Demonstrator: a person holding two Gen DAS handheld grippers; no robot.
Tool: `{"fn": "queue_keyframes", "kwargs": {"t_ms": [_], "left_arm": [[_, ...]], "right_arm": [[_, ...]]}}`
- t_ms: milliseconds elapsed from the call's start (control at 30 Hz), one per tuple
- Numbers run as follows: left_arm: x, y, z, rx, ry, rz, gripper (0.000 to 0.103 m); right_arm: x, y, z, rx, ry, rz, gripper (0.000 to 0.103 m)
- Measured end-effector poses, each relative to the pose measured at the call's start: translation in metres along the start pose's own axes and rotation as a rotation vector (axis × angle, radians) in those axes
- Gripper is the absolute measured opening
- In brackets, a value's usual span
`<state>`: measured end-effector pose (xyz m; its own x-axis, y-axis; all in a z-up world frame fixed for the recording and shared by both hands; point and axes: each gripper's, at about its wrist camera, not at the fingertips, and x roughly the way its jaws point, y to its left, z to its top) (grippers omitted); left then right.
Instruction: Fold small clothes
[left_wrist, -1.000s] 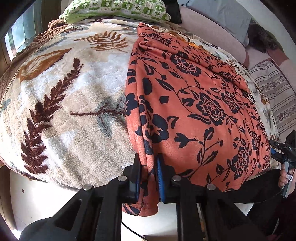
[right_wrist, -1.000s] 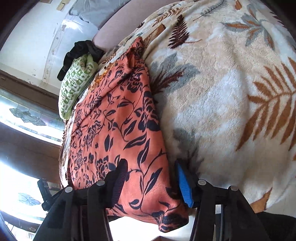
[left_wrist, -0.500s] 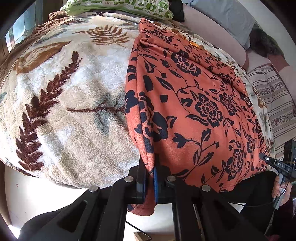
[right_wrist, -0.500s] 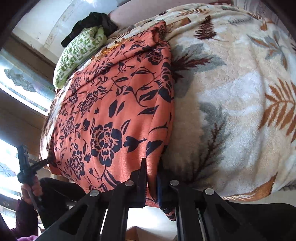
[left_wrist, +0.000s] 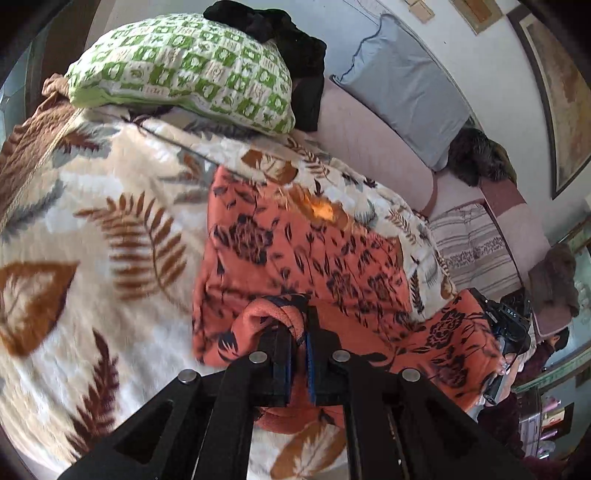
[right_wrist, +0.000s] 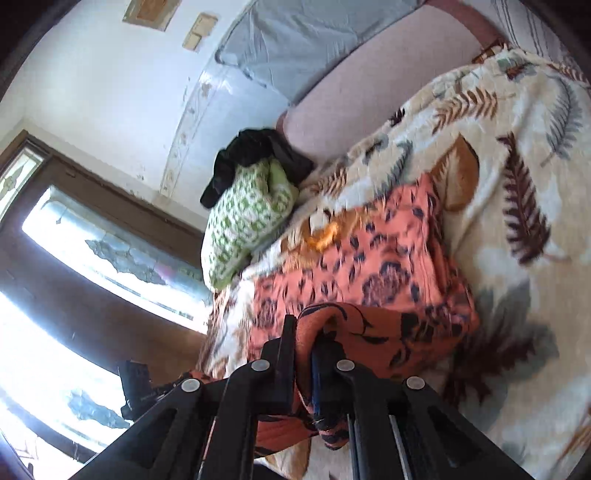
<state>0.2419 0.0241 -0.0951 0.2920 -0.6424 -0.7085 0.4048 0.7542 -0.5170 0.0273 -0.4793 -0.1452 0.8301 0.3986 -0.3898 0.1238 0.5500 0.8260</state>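
Fleece leaf-print blanket (left_wrist: 110, 221) under everything, covering the bed. Orange floral garment (left_wrist: 295, 243) on it, near hem lifted clear, far half lying flat. Left gripper (left_wrist: 298, 354) clamped on one hem corner, right gripper (right_wrist: 306, 365) pinched shut on the other. Risks: thin cloth slipping from either pinch, or uneven carrying skewing the fold. Hard to read: far edge blurred, hem partly hidden behind jaws.

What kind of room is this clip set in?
Probably a lived-in bedroom or sitting room: a leaf-print fleece blanket covers the soft surface, a green patterned pillow lies at its far end, and a window is alongside.
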Motion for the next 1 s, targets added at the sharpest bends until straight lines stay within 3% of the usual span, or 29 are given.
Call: {"fn": "queue_keyframes", "kwargs": {"t_ms": [100,200,267,333,433,467,500,533,600,700,833,900,1000], "left_arm": [[0.048,0.017,0.069,-0.062,-0.013,0.033,0.007],[0.111,0.043,0.107,-0.116,0.002,0.130,0.012],[0.144,0.065,0.110,-0.192,0.017,0.203,0.016],[0.155,0.079,0.101,-0.232,-0.011,0.228,0.016],[0.135,0.085,0.079,-0.267,-0.128,0.192,0.022],[0.124,0.081,0.069,-0.266,-0.175,0.206,0.026],[0.114,0.073,0.060,-0.249,-0.214,0.218,0.038],[0.106,0.062,0.050,-0.223,-0.247,0.228,0.049],[0.093,0.035,0.030,-0.155,-0.285,0.239,0.057],[0.099,-0.003,0.004,-0.073,-0.290,0.287,0.064],[0.144,-0.017,-0.007,-0.007,-0.138,0.392,0.065],[0.159,-0.010,-0.016,0.006,-0.113,0.453,0.065],[0.160,-0.009,-0.017,0.069,-0.124,0.503,0.065]], "right_arm": [[0.043,-0.023,0.057,0.087,-0.096,-0.034,0.007],[0.094,-0.069,0.098,0.188,-0.155,-0.121,0.010],[0.129,-0.109,0.110,0.286,-0.108,-0.204,0.012],[0.149,-0.148,0.110,0.383,-0.062,-0.286,0.017],[0.141,-0.176,0.100,0.451,-0.131,-0.223,0.024],[0.130,-0.177,0.098,0.453,-0.169,-0.216,0.040],[0.118,-0.175,0.096,0.442,-0.209,-0.226,0.068],[0.106,-0.170,0.094,0.419,-0.256,-0.231,0.073],[0.090,-0.148,0.091,0.328,-0.300,-0.207,0.072],[0.097,-0.104,0.083,0.166,-0.204,-0.221,0.069],[0.141,-0.071,0.061,0.026,-0.079,-0.284,0.061],[0.174,-0.074,0.057,0.013,-0.018,-0.380,0.060],[0.221,-0.076,0.077,-0.144,-0.014,-0.624,0.059]]}}
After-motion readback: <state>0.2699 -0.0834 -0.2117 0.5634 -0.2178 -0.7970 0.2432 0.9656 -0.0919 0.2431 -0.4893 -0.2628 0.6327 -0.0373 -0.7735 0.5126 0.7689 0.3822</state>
